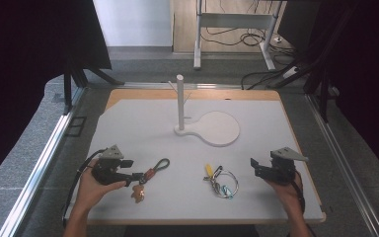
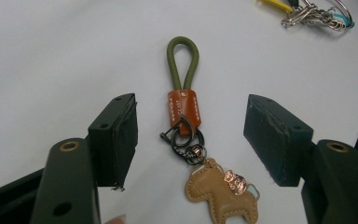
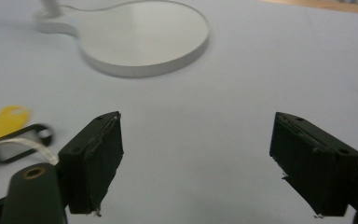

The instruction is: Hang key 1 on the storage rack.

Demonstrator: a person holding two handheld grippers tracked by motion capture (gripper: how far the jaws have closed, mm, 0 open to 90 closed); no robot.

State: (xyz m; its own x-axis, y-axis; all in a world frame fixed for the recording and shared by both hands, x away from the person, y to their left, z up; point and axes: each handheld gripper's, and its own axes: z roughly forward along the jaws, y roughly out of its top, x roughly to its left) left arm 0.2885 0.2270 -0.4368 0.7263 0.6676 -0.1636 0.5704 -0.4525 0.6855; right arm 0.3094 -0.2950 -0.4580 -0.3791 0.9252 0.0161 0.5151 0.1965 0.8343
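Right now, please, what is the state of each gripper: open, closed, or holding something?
Left gripper: open, holding nothing; its jaws stand either side of the green cord keychain with the tan leather horse.
Right gripper: open, holding nothing, over the white mat.

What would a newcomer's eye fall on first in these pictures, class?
Most likely the keyring with its green cord loop, orange leather tab and tan horse charm, lying flat on the white mat between the open jaws of the left gripper. Next, the white stand rising upright from its round base at the far middle of the mat. To the right, a bunch of keys with a yellow tag lies near the open right gripper.
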